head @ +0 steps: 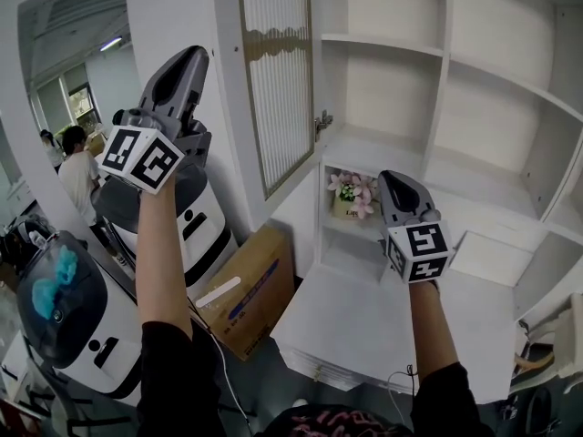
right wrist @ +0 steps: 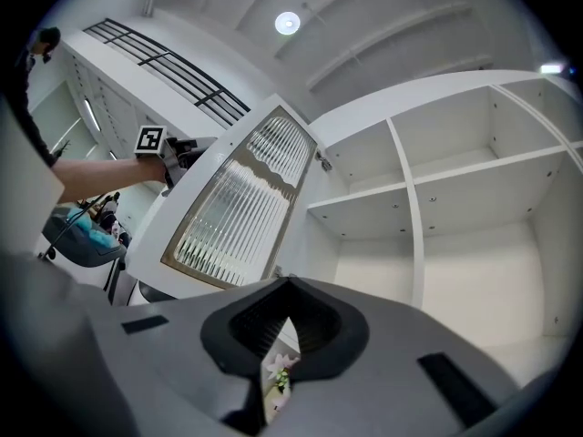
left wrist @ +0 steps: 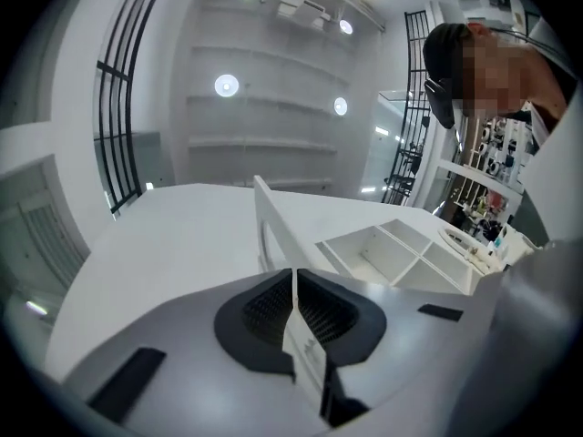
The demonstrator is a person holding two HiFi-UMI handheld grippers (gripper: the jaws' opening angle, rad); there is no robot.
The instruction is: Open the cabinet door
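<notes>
The cabinet door (head: 278,80), white-framed with a ribbed glass panel, stands swung out from the white cabinet (head: 474,107). My left gripper (head: 193,57) is raised at the door's free left edge. In the left gripper view the door's thin white edge (left wrist: 271,230) runs straight between the jaws, and my left gripper (left wrist: 293,271) is shut on it. The right gripper view shows the door (right wrist: 237,208) with that gripper at its far edge. My right gripper (head: 392,178) hangs lower in front of the open shelves, shut (right wrist: 290,282) with nothing in it.
Pink flowers in a small pot (head: 353,192) sit in a low compartment just beyond the right gripper. A cardboard box (head: 250,285) and a white wheeled robot (head: 196,217) stand below the door. People (head: 77,167) stand at the far left.
</notes>
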